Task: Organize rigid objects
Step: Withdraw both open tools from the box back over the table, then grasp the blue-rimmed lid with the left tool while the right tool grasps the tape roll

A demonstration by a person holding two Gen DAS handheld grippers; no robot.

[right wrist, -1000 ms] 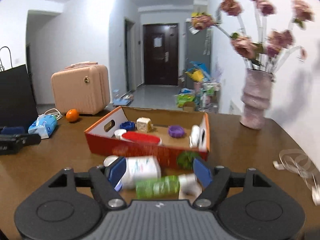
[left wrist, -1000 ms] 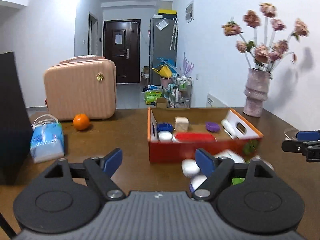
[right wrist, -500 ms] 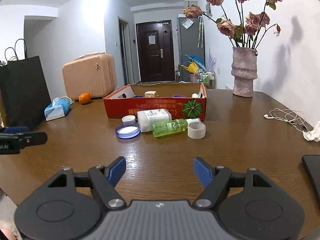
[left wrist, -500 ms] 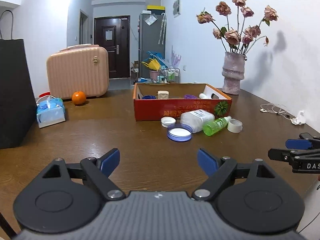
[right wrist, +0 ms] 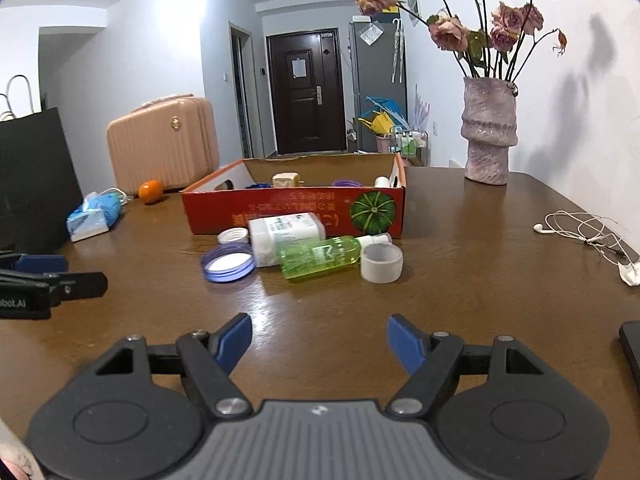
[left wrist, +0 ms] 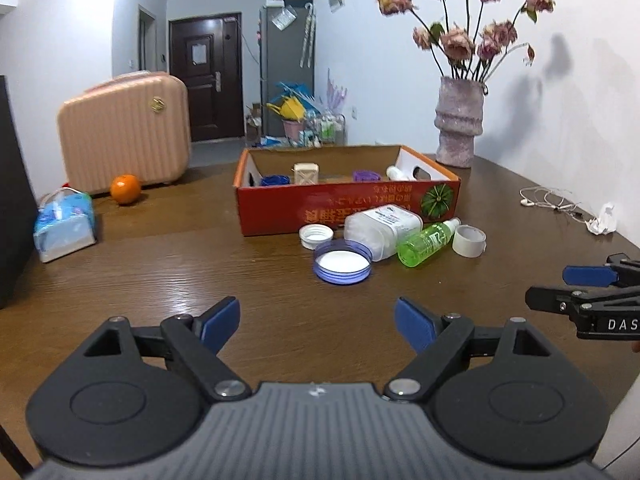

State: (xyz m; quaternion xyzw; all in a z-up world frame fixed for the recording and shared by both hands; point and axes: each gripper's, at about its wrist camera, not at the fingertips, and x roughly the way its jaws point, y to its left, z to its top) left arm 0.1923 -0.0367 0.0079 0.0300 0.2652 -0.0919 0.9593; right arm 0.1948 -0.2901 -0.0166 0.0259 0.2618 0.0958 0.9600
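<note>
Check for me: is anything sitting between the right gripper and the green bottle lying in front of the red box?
Nothing visible does. Only bare table lies between the open right gripper and the green bottle. The tape roll sits at the bottle's right, the white bottle and blue lid at its left, none in front.

Left gripper (left wrist: 317,320) jaws wide apart, nothing between them, tilted slightly downward. Right gripper (right wrist: 319,340) likewise spread and empty, angled down, level with the left and well apart from it.

bright ceiling light, sharp, fisheye-warped edges
</note>
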